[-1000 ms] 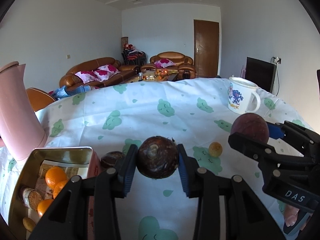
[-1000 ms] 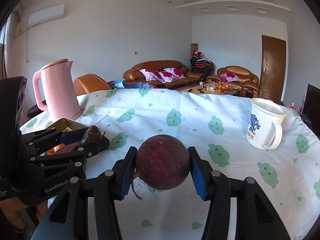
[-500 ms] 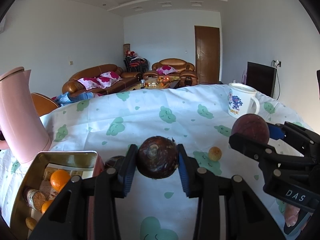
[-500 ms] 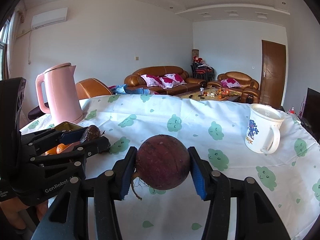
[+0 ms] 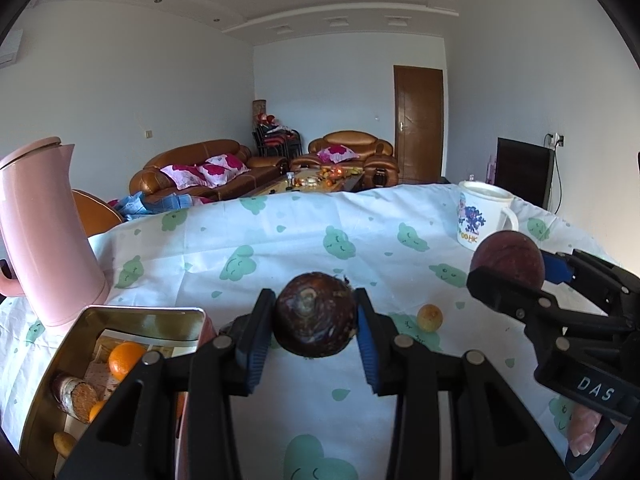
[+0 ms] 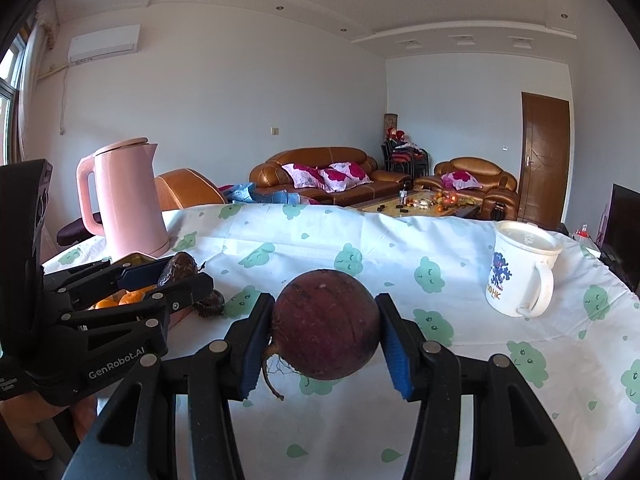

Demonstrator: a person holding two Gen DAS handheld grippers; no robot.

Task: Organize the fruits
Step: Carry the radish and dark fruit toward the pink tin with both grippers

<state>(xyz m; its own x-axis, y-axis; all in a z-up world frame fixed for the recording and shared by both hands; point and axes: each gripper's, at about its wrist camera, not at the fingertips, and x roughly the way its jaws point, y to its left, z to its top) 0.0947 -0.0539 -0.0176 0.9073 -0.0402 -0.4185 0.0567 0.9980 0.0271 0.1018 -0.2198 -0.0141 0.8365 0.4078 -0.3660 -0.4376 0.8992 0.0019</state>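
My left gripper [image 5: 316, 326] is shut on a dark brown round fruit [image 5: 315, 314], held above the tablecloth just right of a metal tin [image 5: 140, 314]. The tin holds oranges [image 5: 122, 358] and other small fruits. My right gripper [image 6: 326, 336] is shut on a dark red round fruit with a root tail [image 6: 326, 324], held above the table. That fruit also shows at the right of the left wrist view [image 5: 507, 258]. A small yellow fruit [image 5: 430, 318] and a dark fruit [image 6: 210, 302] lie on the cloth.
A pink kettle [image 5: 44, 232] stands behind the tin at the left. A white mug [image 6: 520, 274] stands at the right. The table has a white cloth with green prints [image 5: 320, 236]. Sofas and a door lie beyond the table.
Both grippers have risen and tilted up a little with their fruits still held. The table looks lower in both views.
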